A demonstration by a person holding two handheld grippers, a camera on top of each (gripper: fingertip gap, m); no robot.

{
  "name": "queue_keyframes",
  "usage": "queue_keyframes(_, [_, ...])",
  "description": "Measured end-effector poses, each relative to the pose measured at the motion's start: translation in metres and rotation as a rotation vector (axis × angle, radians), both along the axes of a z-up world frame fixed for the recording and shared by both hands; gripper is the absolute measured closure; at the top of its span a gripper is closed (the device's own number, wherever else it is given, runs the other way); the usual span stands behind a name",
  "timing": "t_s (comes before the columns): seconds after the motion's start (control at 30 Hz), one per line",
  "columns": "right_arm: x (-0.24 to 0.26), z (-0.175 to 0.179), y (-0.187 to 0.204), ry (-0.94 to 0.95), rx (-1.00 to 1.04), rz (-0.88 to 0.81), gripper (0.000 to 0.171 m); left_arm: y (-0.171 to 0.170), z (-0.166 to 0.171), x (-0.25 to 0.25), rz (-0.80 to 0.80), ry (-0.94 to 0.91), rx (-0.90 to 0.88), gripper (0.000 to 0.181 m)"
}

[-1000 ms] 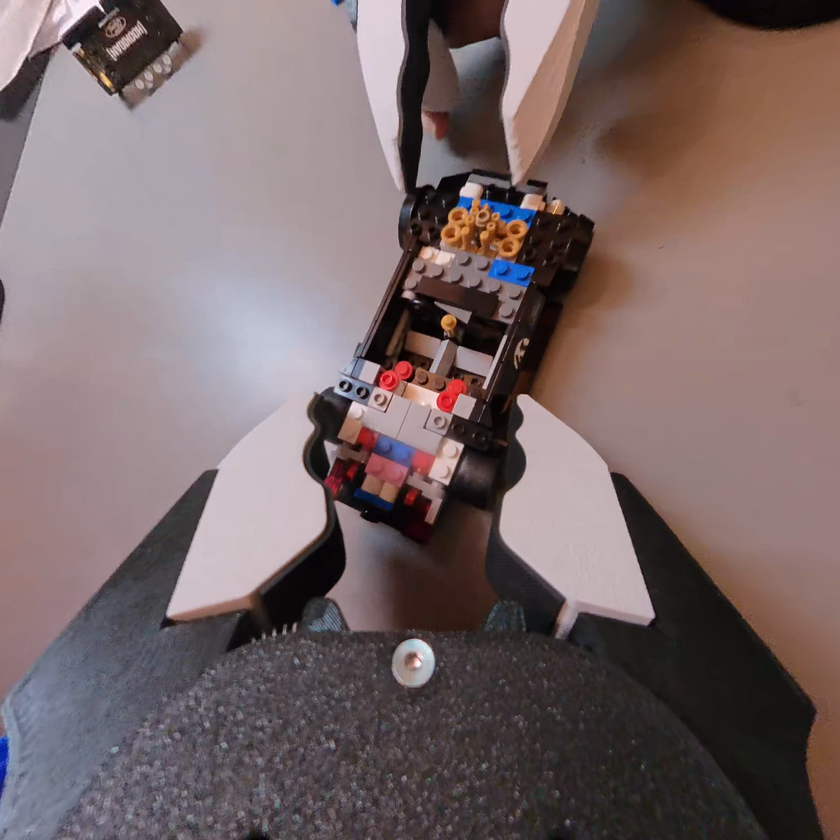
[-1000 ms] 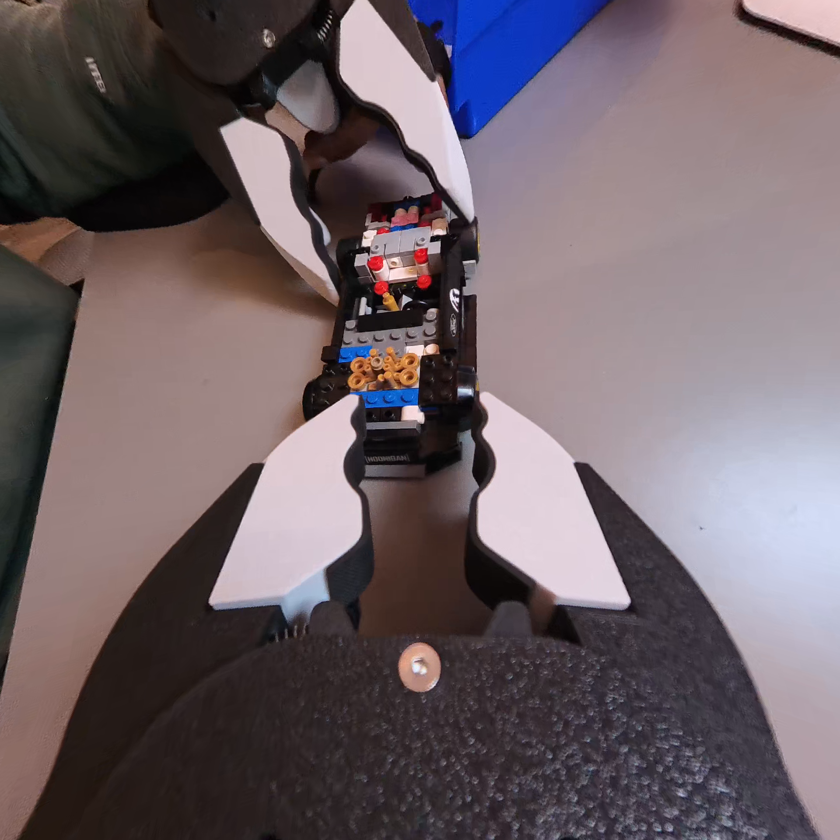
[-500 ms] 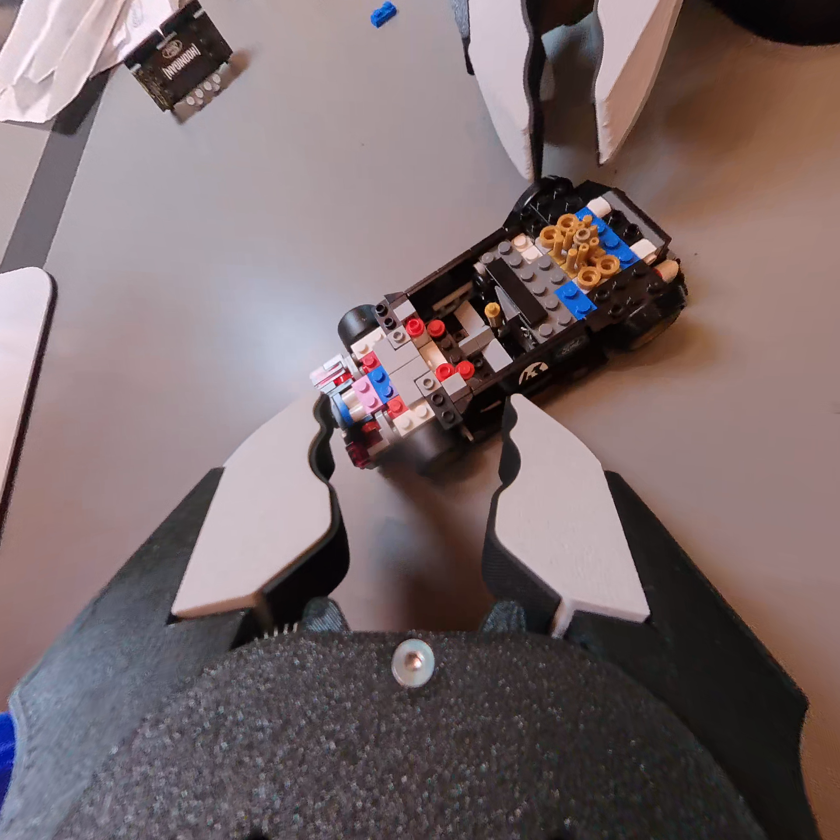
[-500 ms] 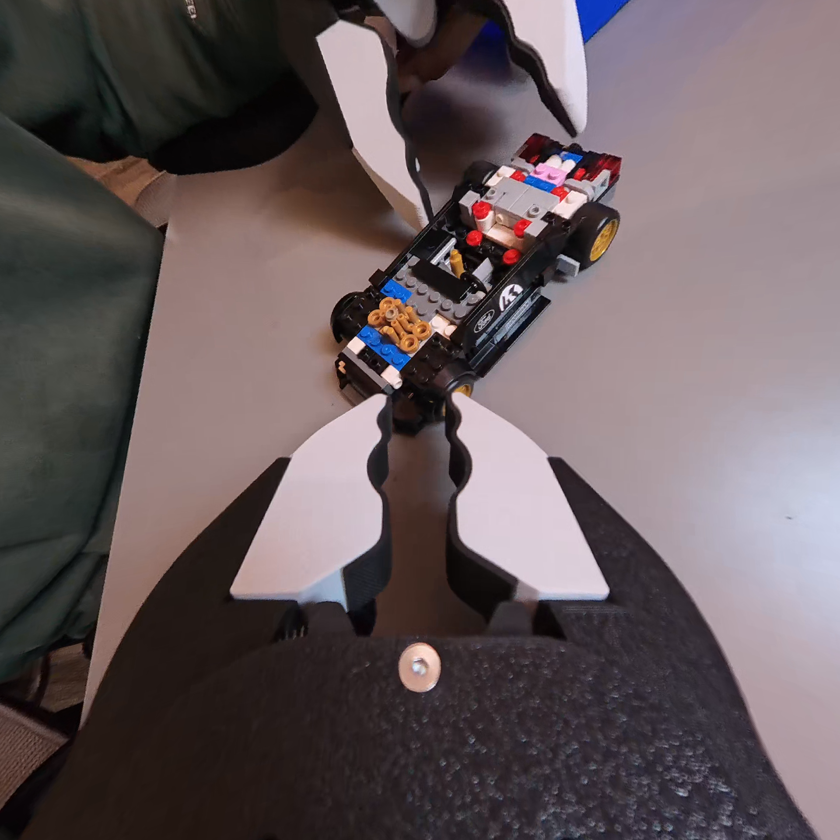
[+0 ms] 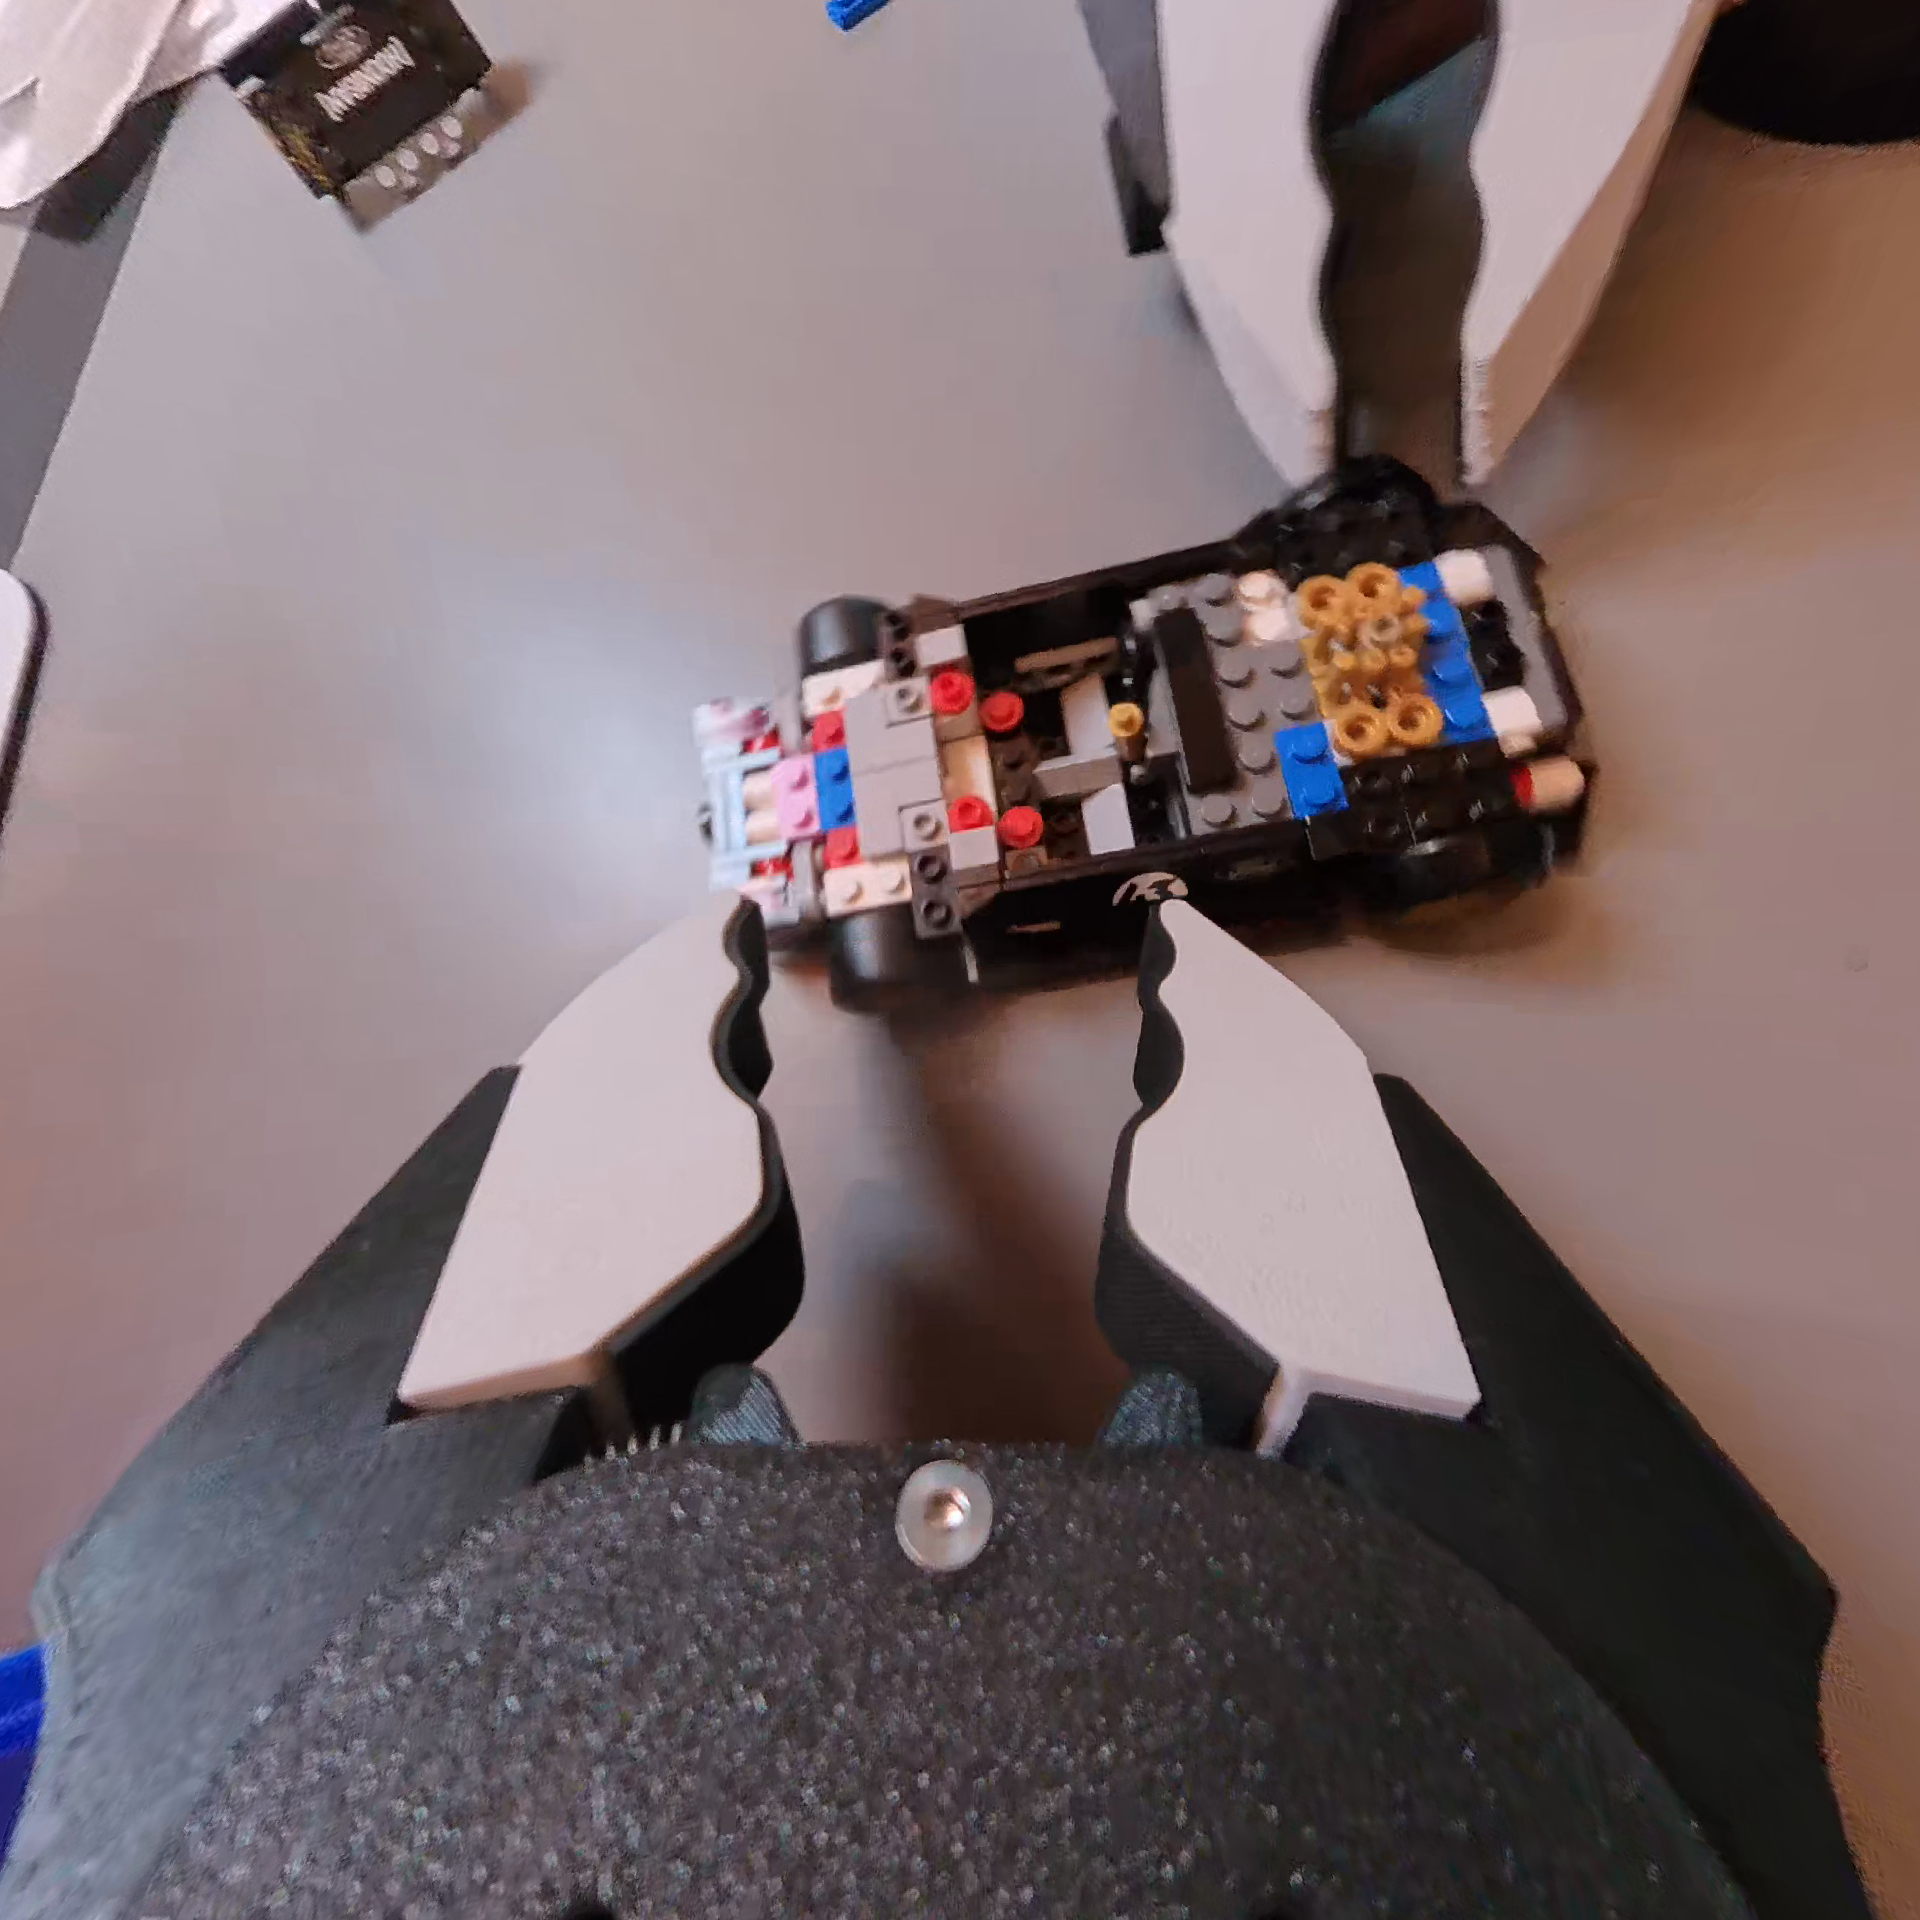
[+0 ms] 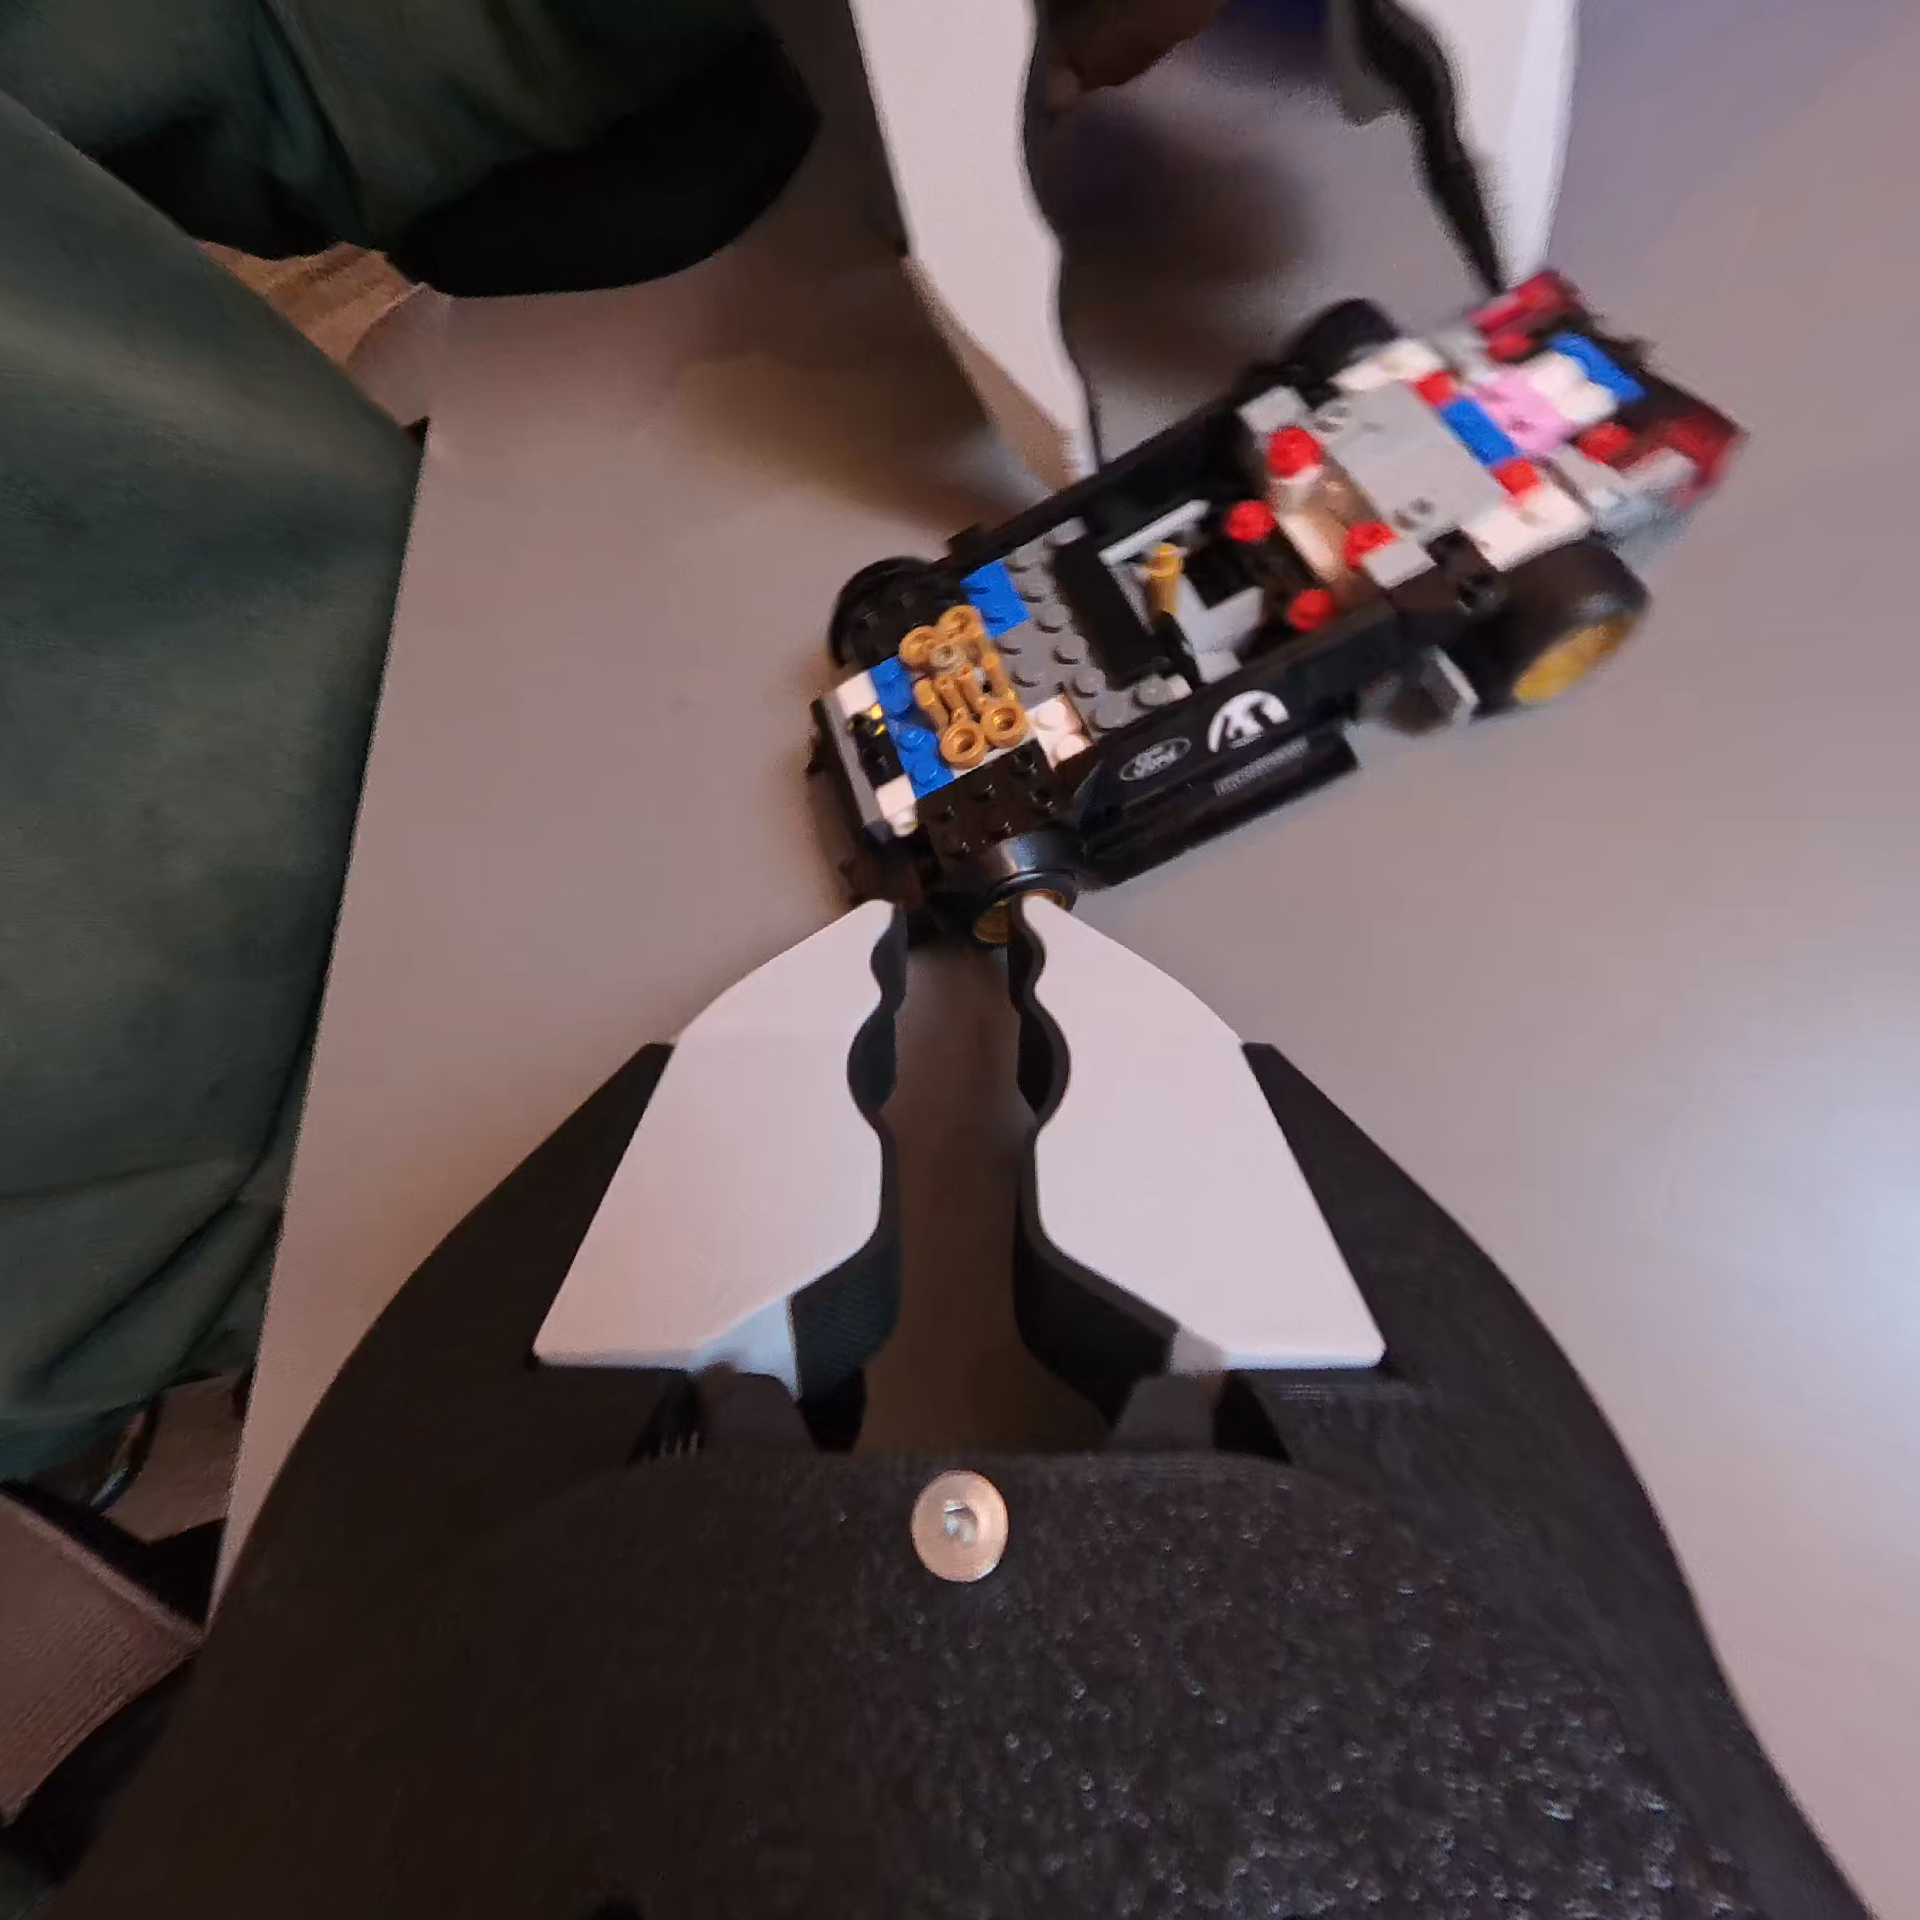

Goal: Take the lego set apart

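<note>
The lego car (image 5: 1132, 748) is a black body with grey, red, blue and gold pieces. It stands on the grey table (image 5: 468, 499) and lies crosswise just past my left gripper (image 5: 951, 920), which is open and empty with its tips beside the car's near side. In the right wrist view the car (image 6: 1278, 582) runs off to the upper right. My right gripper (image 6: 956, 920) is closed narrowly on the car's front wheel (image 6: 1023, 878). It also shows in the left wrist view (image 5: 1397, 468) at the car's far front corner. The left gripper's fingers (image 6: 956, 208) hang over the car's rear.
A black printed lego piece (image 5: 364, 104), white paper (image 5: 73, 83) and a small blue brick (image 5: 852, 8) lie at the table's far left. A person's dark green sleeve (image 6: 156, 727) fills the left of the right wrist view. To the small blue brick (image 5: 852, 8): right tips about 20 cm, left tips about 25 cm.
The car has swung clockwise from lengthwise to crosswise in the left wrist view. My right gripper has narrowed onto its front wheel. The left gripper has let go of the rear and stays open.
</note>
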State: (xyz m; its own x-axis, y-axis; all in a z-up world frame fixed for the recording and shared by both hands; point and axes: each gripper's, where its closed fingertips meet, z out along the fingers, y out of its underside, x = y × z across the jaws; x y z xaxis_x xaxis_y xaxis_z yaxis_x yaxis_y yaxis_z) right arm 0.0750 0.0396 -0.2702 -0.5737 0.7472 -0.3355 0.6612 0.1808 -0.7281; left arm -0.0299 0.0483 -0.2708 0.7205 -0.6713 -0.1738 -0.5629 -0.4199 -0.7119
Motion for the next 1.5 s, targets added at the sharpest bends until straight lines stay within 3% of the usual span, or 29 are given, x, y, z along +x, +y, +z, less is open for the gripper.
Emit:
queue_keyframes(0.17, [0.004,0.002,-0.012,0.015,0.029,0.059,0.156,0.0,0.007,-0.006,0.026,-0.021,0.01,0.113])
queue_keyframes(0.33, [-0.009,0.028,0.015,0.152,0.016,-0.073,0.155,-0.002,0.027,-0.005,0.034,-0.098,0.046,0.116])
queue_keyframes(0.47, [-0.027,0.041,0.045,0.275,0.073,-0.245,0.152,-0.015,0.016,0.004,-0.027,-0.143,-0.061,0.119])
queue_keyframes(0.67, [-0.035,0.047,0.055,0.343,0.126,-0.312,0.143,-0.024,0.02,0.013,-0.092,-0.152,-0.067,0.122])
queue_keyframes(0.77, [-0.039,0.052,0.059,0.378,0.139,-0.35,0.134,-0.026,0.036,0.017,-0.1,-0.186,-0.024,0.143])
queue_keyframes(0.9, [-0.046,0.069,0.071,0.487,0.121,-0.444,0.124,-0.015,0.074,0.013,-0.05,-0.288,0.165,0.181])
queue_keyframes(1.0, [-0.047,0.076,0.082,0.533,0.125,-0.511,0.129,-0.004,0.093,0.002,0.053,-0.406,0.28,0.181])
queue_keyframes(1.2, [-0.047,0.076,0.095,0.553,0.199,-0.565,0.138,0.008,0.077,-0.013,0.134,-0.369,0.299,0.181])
queue_keyframes(1.37, [-0.046,0.069,0.079,0.514,0.193,-0.477,0.145,0.006,0.066,-0.004,0.088,-0.304,0.262,0.171])
queue_keyframes(1.5, [-0.045,0.052,0.049,0.418,0.155,-0.341,0.149,-0.003,0.054,0.011,0.0,-0.281,0.18,0.149])
